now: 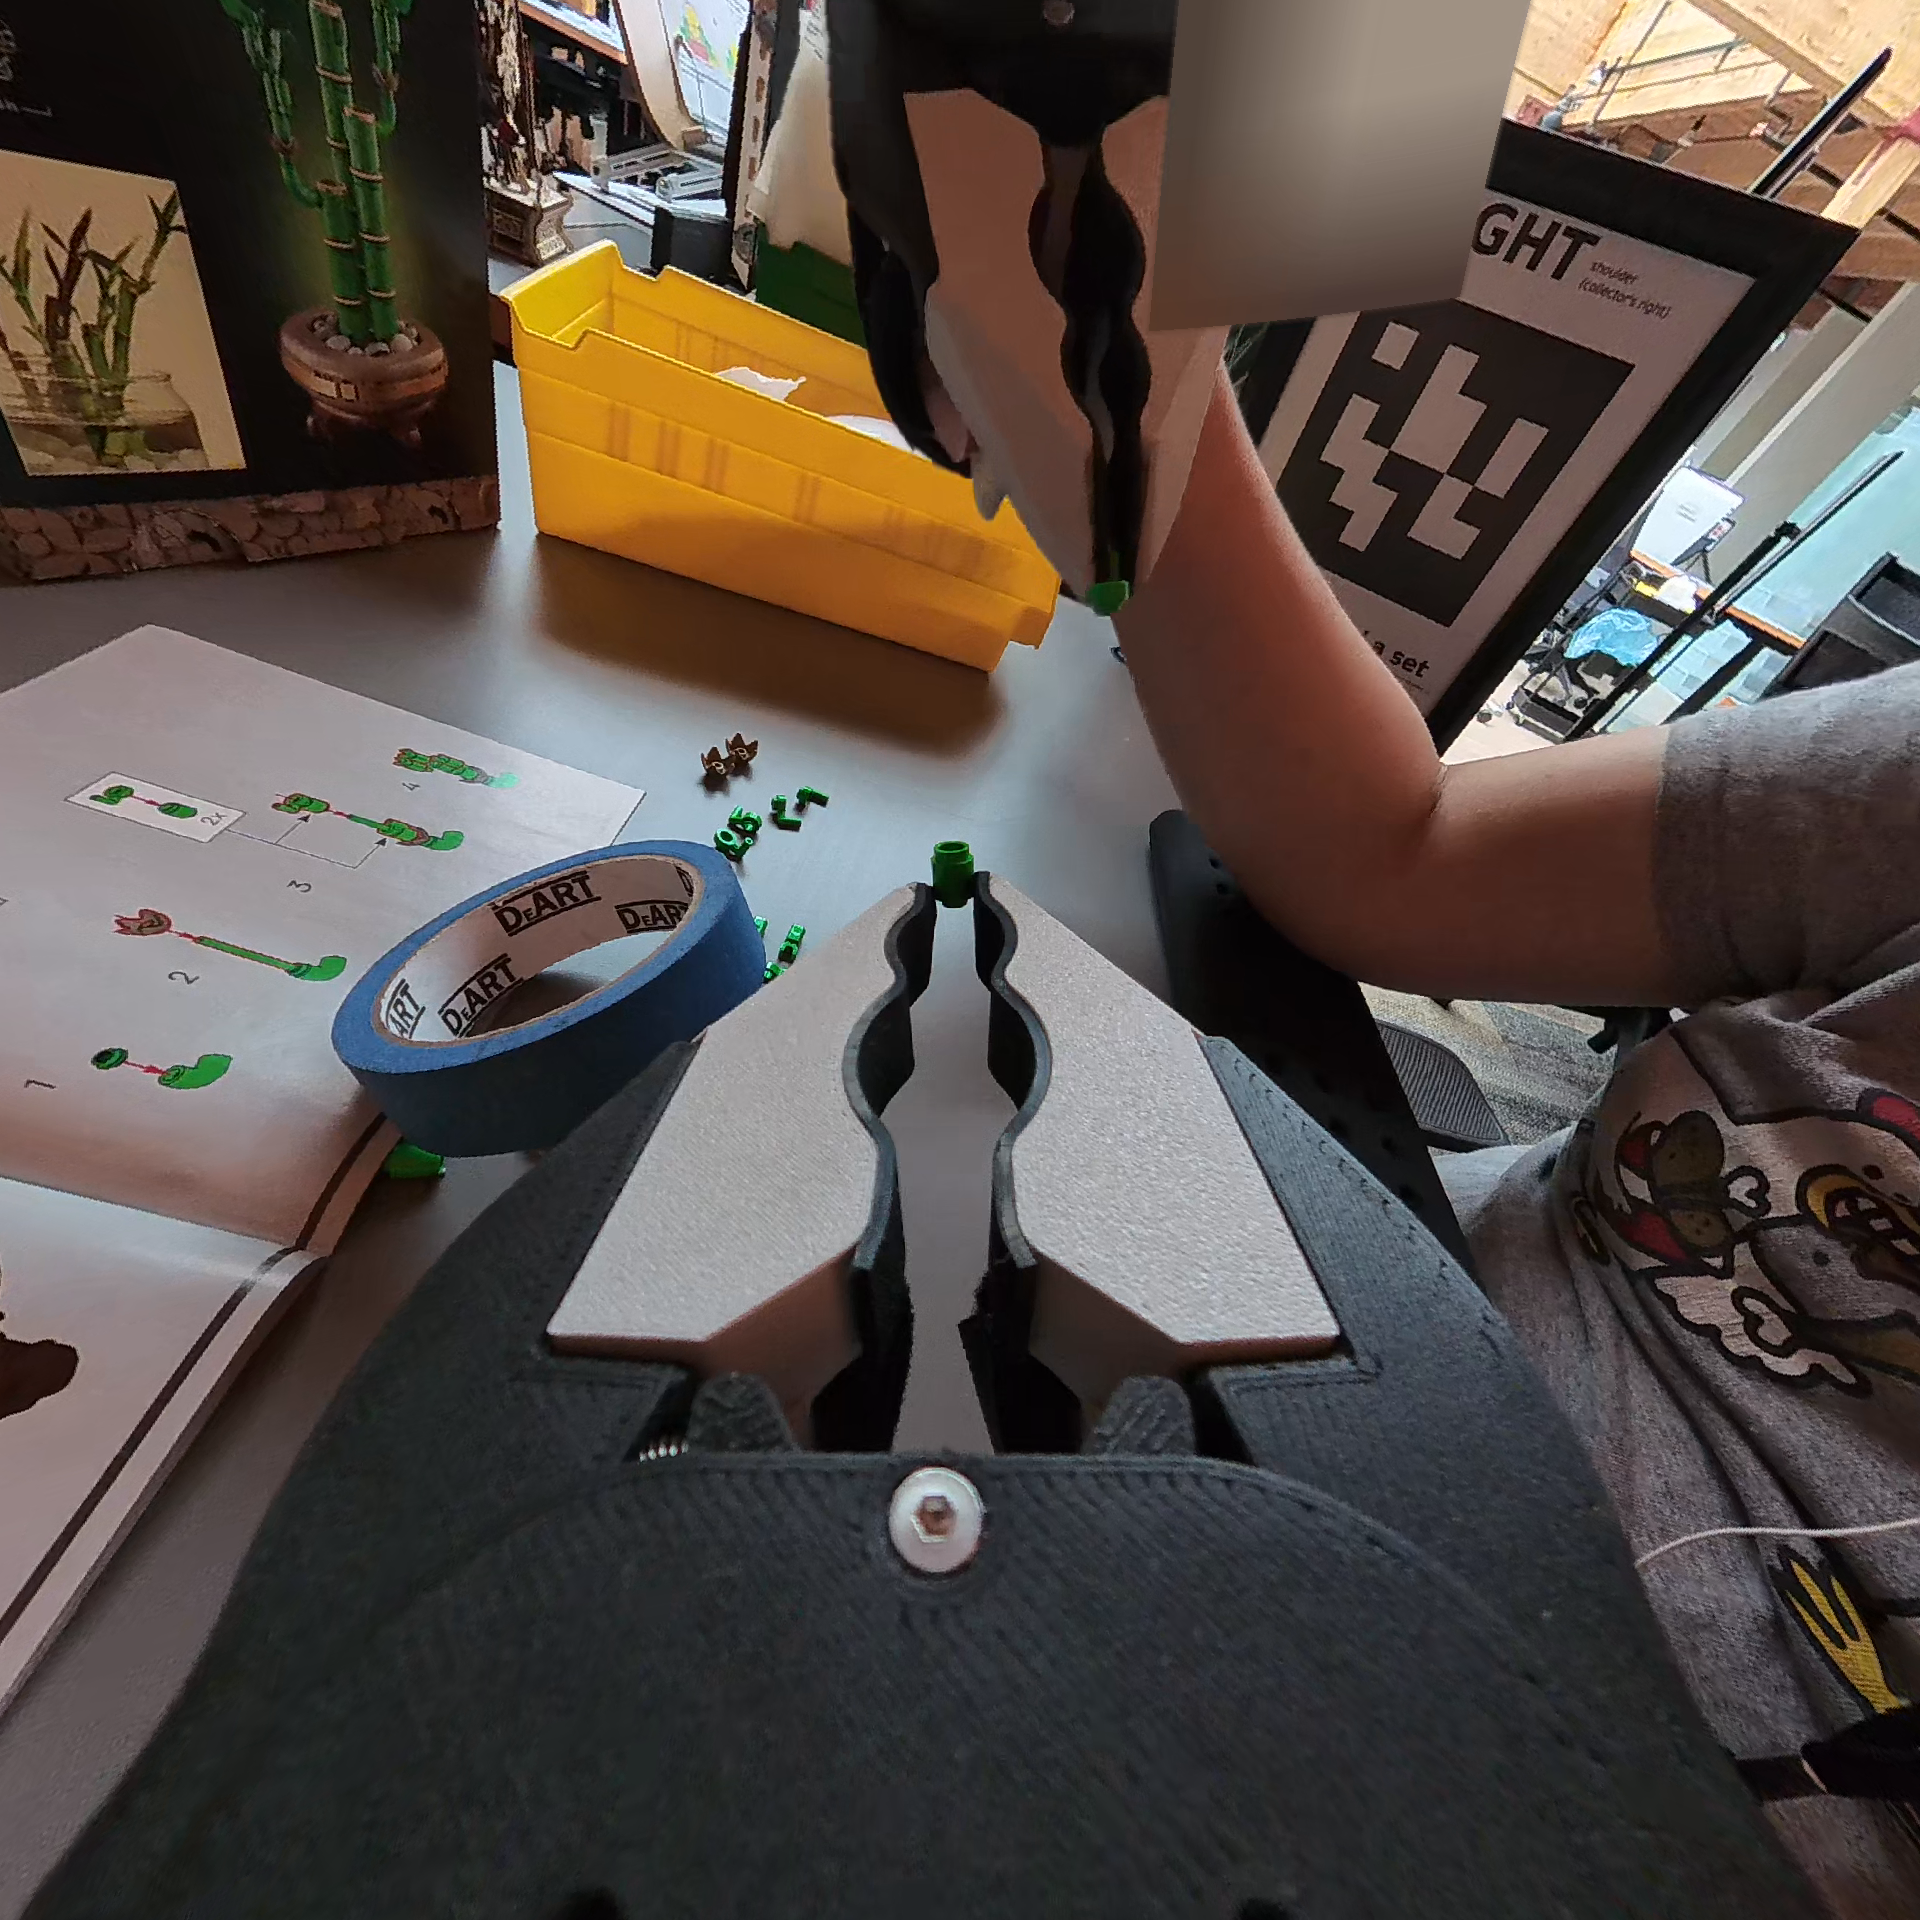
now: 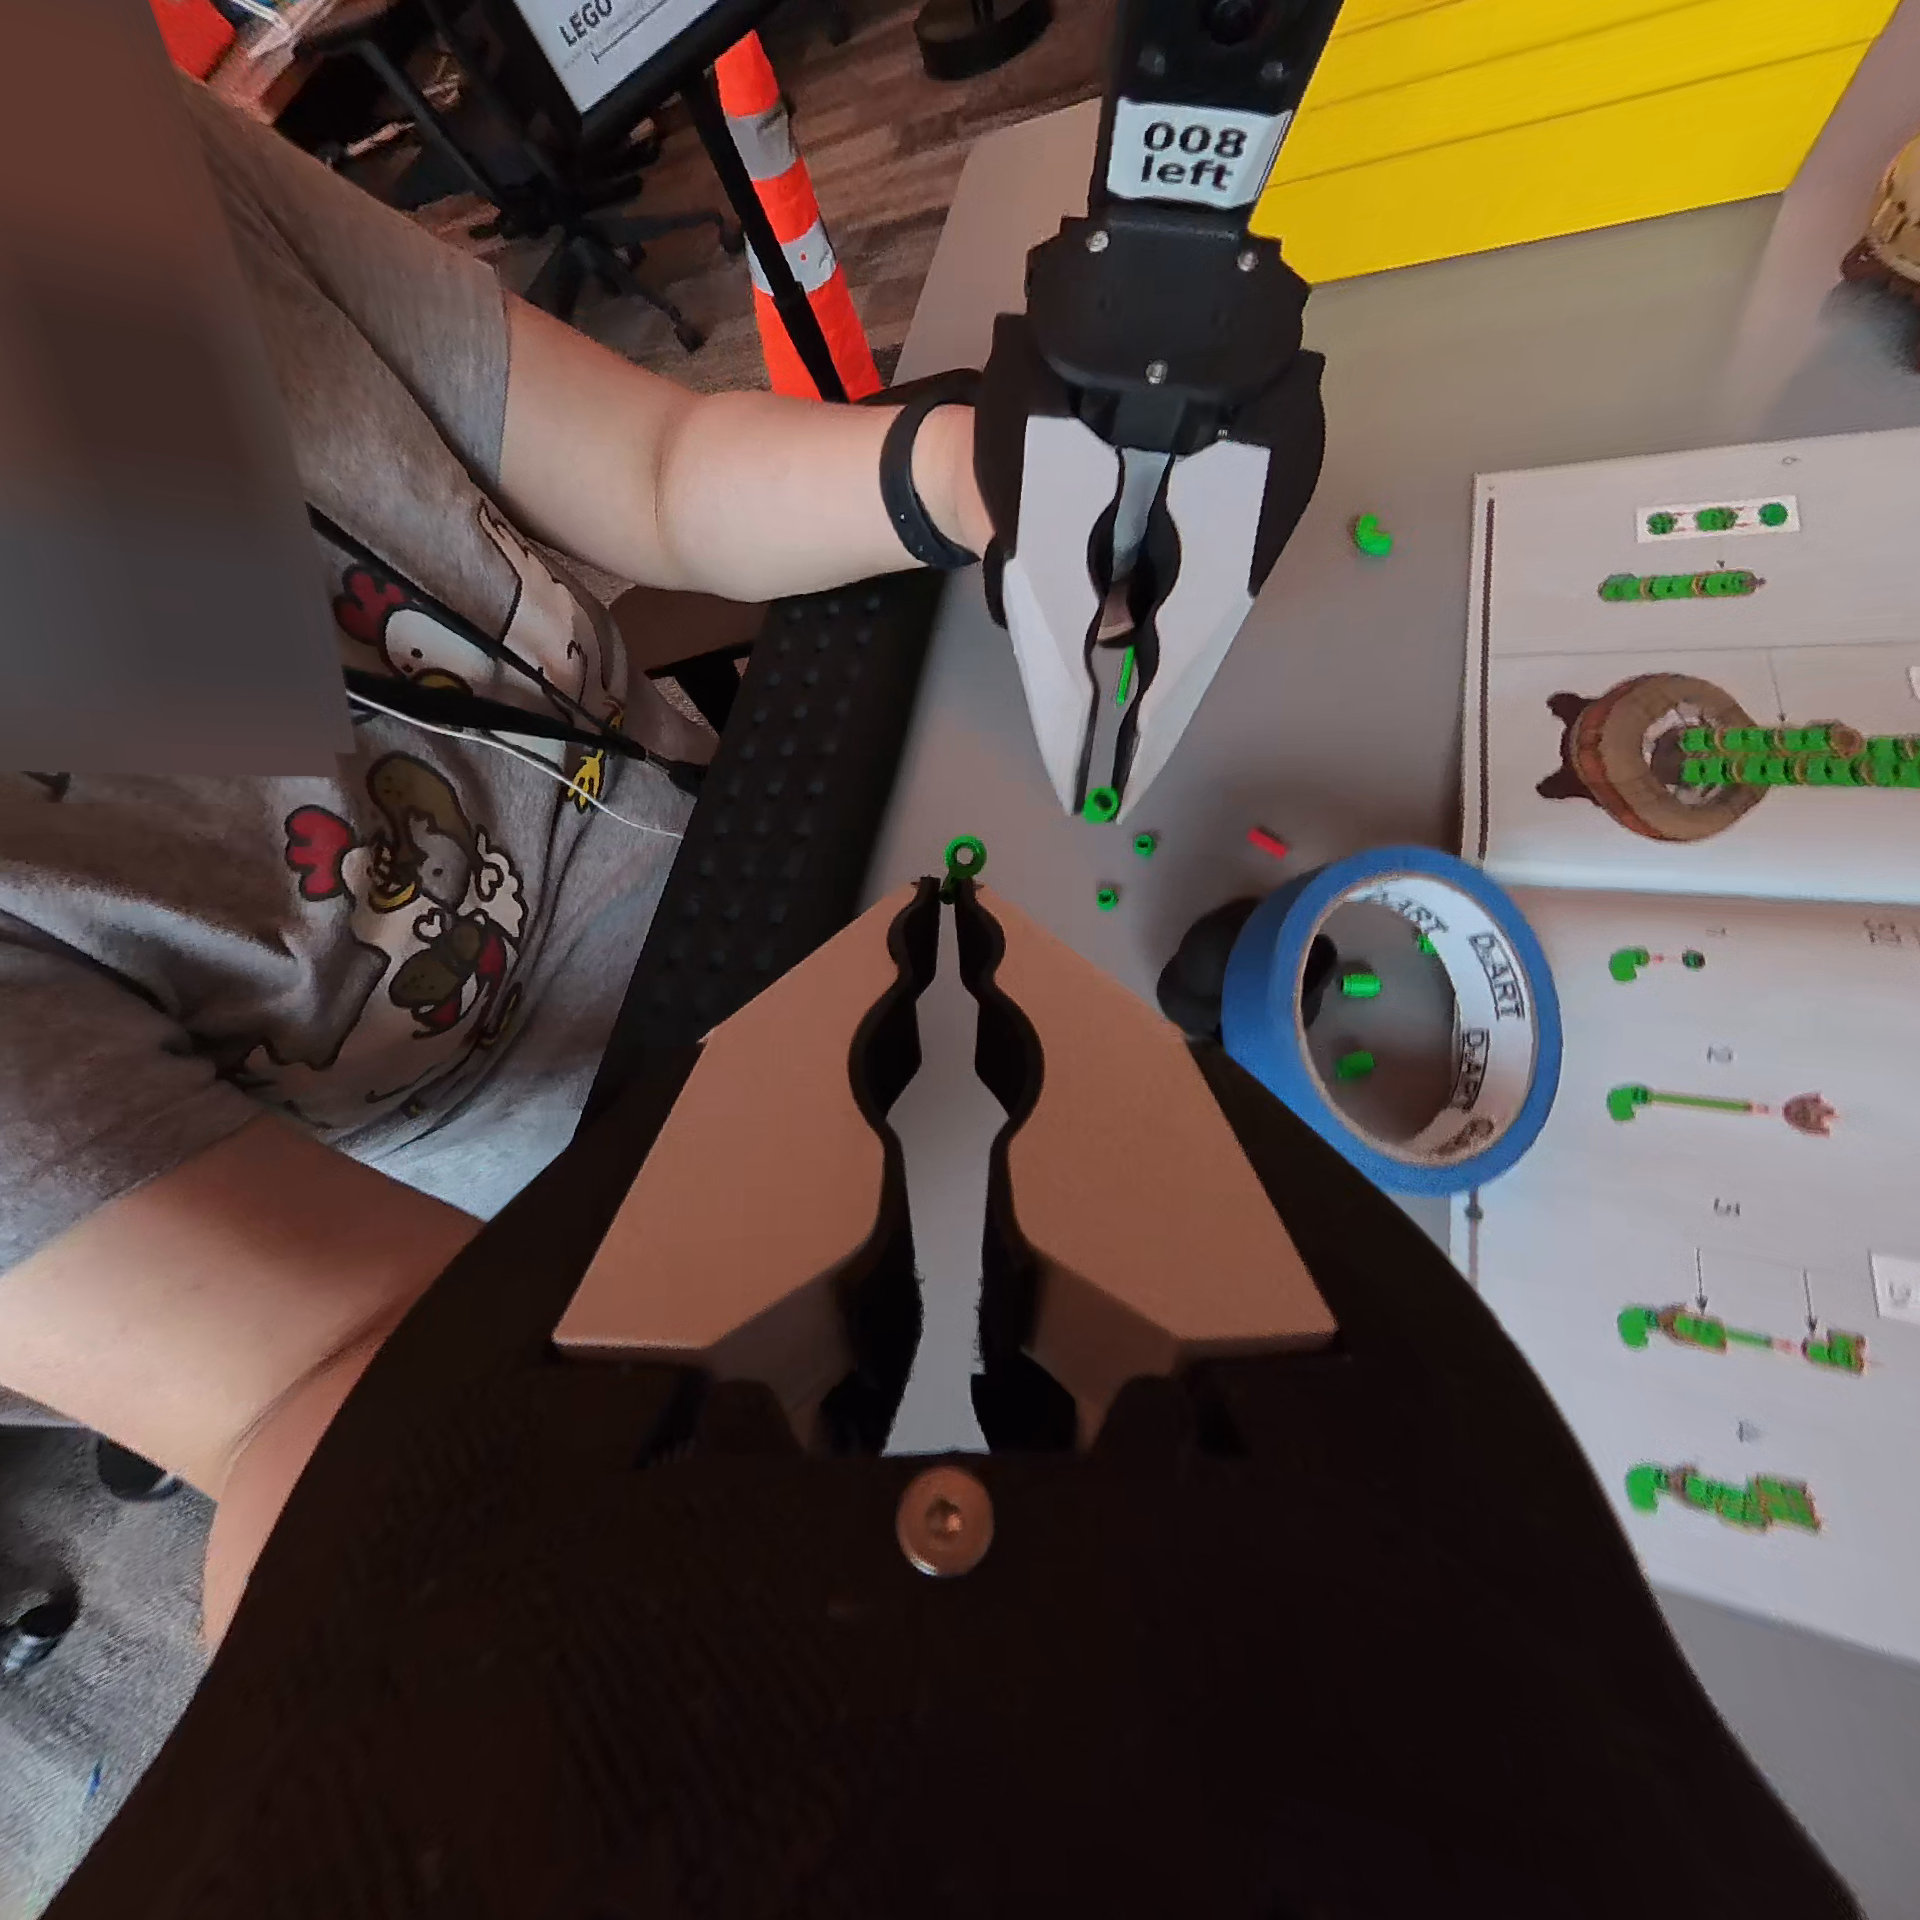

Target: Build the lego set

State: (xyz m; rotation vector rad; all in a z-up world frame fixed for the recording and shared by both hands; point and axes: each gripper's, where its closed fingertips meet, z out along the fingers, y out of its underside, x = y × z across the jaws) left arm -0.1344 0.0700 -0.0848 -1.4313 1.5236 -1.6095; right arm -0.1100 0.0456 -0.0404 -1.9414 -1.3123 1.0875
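The open booklet (image 1: 208, 935) lies beside loose green bits (image 1: 743, 831); most building looks undone. The left gripper (image 1: 951, 899) pinches a round green piece (image 1: 952, 868), and the right gripper (image 2: 951, 896) pinches a green ring piece (image 2: 964, 858)

Beyond the left claw's tips, the yellow bin (image 1: 769, 457) hid its contents behind its wall. Left of them, tiny green pieces (image 1: 740, 831) were too small to identify.
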